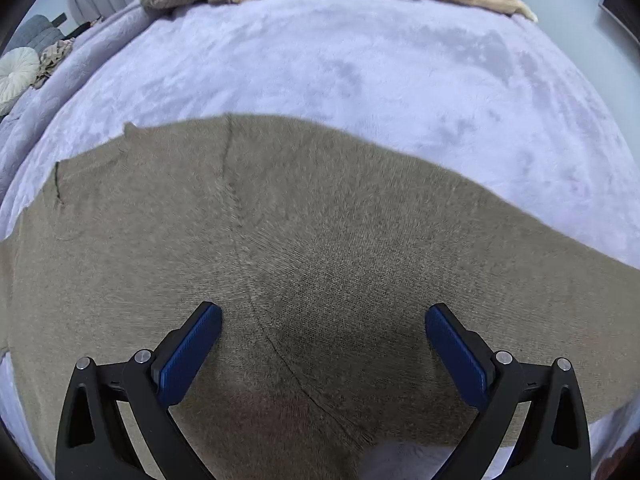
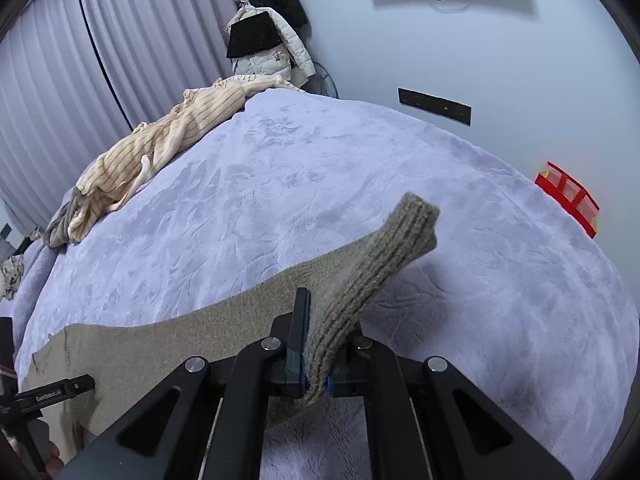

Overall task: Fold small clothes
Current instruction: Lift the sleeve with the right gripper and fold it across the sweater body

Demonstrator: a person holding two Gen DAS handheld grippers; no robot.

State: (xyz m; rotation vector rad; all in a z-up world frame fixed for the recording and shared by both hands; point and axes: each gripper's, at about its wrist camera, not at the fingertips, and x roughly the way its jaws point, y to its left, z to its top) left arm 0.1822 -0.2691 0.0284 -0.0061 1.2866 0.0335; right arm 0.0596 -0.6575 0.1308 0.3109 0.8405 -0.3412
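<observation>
Right wrist view — right gripper clamps the sweater's ribbed cuff; left gripper gapes above the sweater — on the blanket.

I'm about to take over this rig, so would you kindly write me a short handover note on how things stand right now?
Right gripper: shut on the ribbed cuff of the taupe knit garment, lifted off the bed.
Left gripper: jaws open, hovering over the garment's body, gripping nothing.
Garment lies mostly flat on the lavender blanket; a cream striped garment waits at the far edge.
Done: sleeve grasped. Left: fold the sleeve in, finish the fold, then the other clothes.
</observation>
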